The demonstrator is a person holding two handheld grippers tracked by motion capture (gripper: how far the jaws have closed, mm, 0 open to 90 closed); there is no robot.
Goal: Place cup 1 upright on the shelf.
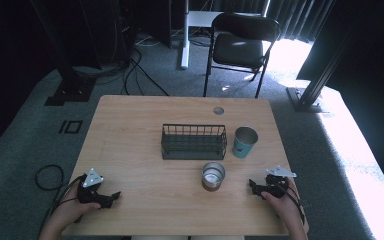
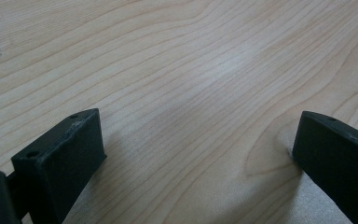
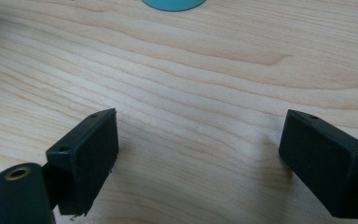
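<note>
Tin (image 1: pixel 213 176) sits on the bench (image 1: pixel 130 145), a short metal can standing upright near the front edge, a little right of the middle, and nothing is touching it. From above its mouth is open and I see only a pale shiny bottom inside; I cannot make out any contents.

Over to the right gripper (image 1: pixel 254 186): it rests low on the bench just beside the tin, on its right, with a gap between them. In the right gripper view (image 3: pixel 198 154) its jaws stand wide apart with bare wood between them, holding nothing. At the top edge of that view there is the foot of the teal cup (image 3: pixel 173 3).

Left gripper (image 1: pixel 114 196) now: it lies near the front left corner, well apart from the tin, a hand wrapped round its back end. In the left gripper view (image 2: pixel 198 149) the jaws are spread wide as well, gripping nothing, just wood grain and their own shadows below.

Behind the tin, the dark wire basket (image 1: pixel 194 142) stands in the middle of the bench, and through its bars it looks empty. The teal cup (image 1: pixel 244 142) stands upright just beside the basket's right end, its mouth open upward; I cannot tell what is inside. A black folding chair (image 1: pixel 240 47) stands on the grey carpet beyond the far edge.
</note>
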